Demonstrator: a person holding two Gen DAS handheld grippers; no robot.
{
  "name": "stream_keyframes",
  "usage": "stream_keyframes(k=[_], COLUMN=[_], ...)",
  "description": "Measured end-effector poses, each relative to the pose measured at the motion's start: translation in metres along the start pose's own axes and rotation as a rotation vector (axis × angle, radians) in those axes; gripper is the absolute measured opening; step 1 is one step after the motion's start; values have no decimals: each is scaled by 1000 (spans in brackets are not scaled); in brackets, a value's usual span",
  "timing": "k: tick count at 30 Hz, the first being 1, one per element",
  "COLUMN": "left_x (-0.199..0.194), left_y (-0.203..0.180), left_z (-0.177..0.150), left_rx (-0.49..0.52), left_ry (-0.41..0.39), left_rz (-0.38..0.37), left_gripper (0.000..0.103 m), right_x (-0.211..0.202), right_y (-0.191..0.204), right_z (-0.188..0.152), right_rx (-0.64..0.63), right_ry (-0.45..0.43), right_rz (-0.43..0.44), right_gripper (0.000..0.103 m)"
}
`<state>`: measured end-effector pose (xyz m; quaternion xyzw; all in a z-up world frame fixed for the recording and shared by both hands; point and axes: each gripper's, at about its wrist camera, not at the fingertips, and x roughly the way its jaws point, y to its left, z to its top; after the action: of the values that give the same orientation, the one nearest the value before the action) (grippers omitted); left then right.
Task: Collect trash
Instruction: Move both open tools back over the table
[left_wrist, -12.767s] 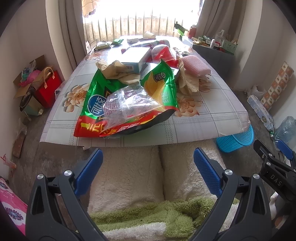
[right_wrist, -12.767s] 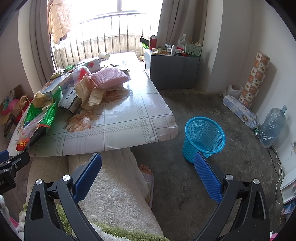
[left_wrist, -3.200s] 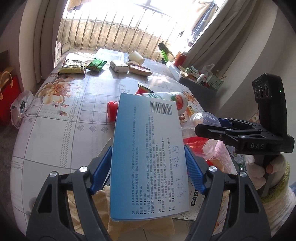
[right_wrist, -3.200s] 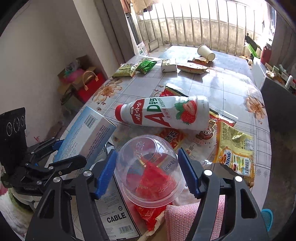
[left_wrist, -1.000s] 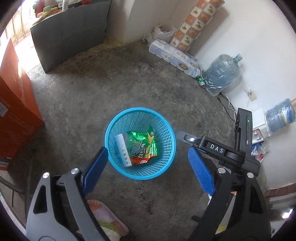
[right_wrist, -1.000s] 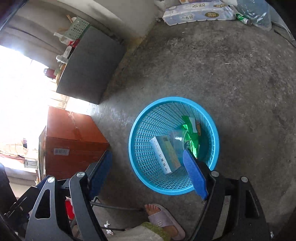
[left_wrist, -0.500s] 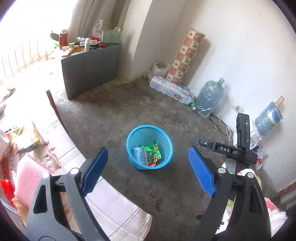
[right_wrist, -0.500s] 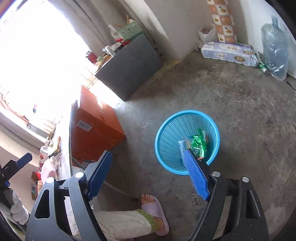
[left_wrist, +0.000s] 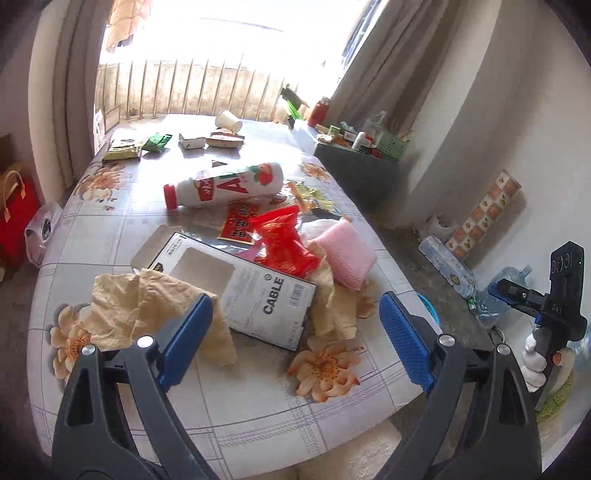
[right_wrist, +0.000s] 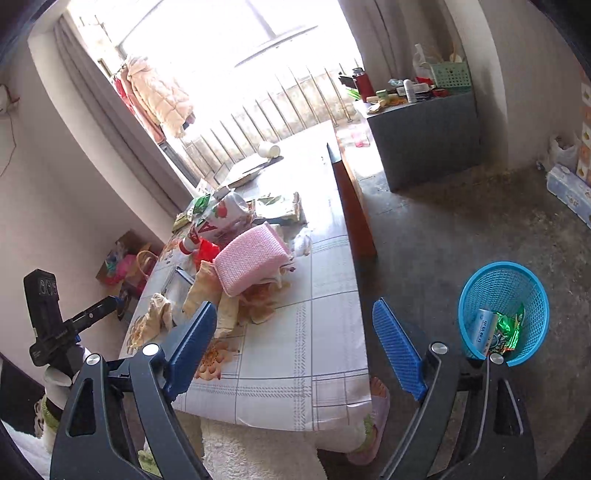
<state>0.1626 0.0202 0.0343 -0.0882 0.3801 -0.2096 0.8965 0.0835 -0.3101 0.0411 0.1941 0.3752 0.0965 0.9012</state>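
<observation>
Blue mesh marks the wastebasket (right_wrist: 503, 288) on the concrete floor, just off the near corner of the counter (right_wrist: 325, 332). It already holds a pale blue box and a green snack wrapper, so we judge the job started but far from finished.

Our left claw (left_wrist: 295, 332) hangs above the near end of the counter with its jaws spread wide and nothing between them. Our right claw (right_wrist: 295, 339) is equally wide open and empty, out over the counter's corner, with the basket off to its right.

Most of the trash is on the counter. Nearest us lie crumpled tan paper (left_wrist: 147, 306) and a flattened white carton printed CABLE (left_wrist: 251, 291), the paper overlapping the carton's near edge. Behind them sit a red plastic bag (left_wrist: 284, 240) and a pink sponge-like pad (left_wrist: 347, 258), though we cannot be sure the pad counts as rubbish. A white drink bottle with a red cap (left_wrist: 225, 184) lies on its side mid-counter, over some flat snack packets. At the far end we see green packets (left_wrist: 157, 142), a small carton (left_wrist: 192, 141) and a tipped paper cup (left_wrist: 228, 120).

The carton and paper, right under the left claw, look like the likeliest next pickups.
</observation>
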Motion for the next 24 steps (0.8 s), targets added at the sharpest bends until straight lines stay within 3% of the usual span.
stream_keyframes(k=[6,10,15,20,24], left_x=[14,44,83,86,82], left_y=[83,108,115,113,110], left_z=[-18,-17,-21,-26,-31], left_rx=[-200,-251,-237,-174,-101], left_ry=[32,60,142,117,106], left_rz=[56,65,120,162,223], left_gripper=[90,90,90,90,76], right_x=[57,83,99,107,110], right_y=[61,86,96,98,95], right_z=[0,0,0,-4,-7], right_rx=[-58,-76,-82,-76,-57], right_ry=[104,146,177,201,208], right_rz=[79,76,45,19,20], right_gripper=[84,84,84,84,84])
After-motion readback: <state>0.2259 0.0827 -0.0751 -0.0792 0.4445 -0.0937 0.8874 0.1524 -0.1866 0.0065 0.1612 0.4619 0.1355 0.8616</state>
